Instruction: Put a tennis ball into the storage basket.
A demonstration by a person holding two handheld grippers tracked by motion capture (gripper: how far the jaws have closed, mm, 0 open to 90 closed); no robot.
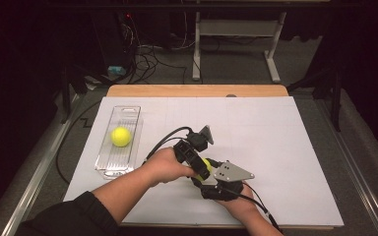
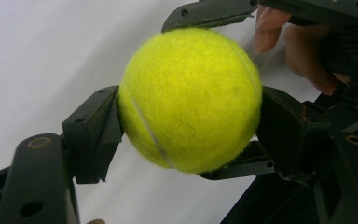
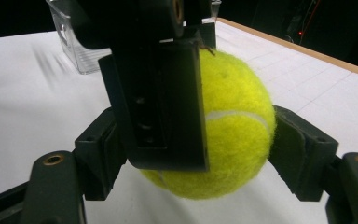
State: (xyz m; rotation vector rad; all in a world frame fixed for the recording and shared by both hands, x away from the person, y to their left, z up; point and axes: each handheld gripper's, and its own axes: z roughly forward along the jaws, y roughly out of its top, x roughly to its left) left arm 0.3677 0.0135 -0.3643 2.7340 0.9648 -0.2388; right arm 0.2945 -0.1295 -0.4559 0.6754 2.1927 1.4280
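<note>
The fuzzy yellow-green tennis ball you are working with sits above the near middle of the white table sheet, pinched between both of your tools at once. In the left gripper view, the left gripper presses its black pads on the ball's two sides, so it is clamped on it. In the right gripper view, the right gripper grips the same ball from another angle, with the left tool's jaw crossing in front of it. In the high view the two tools meet over the ball, your left hand reaching across to your right hand.

By my reading you are mid hand-over: both tools hold the ball, and neither has let go yet. What seems left is for one tool to release and the other to carry the ball off, probably to the tray, though that is a guess.

The clear, long plastic tray lies at the left of the sheet, well apart from your hands. A second yellow tennis ball already rests in it, about midway along. The rest of the tray looks empty, though its far end is hard to read at this size.
</note>
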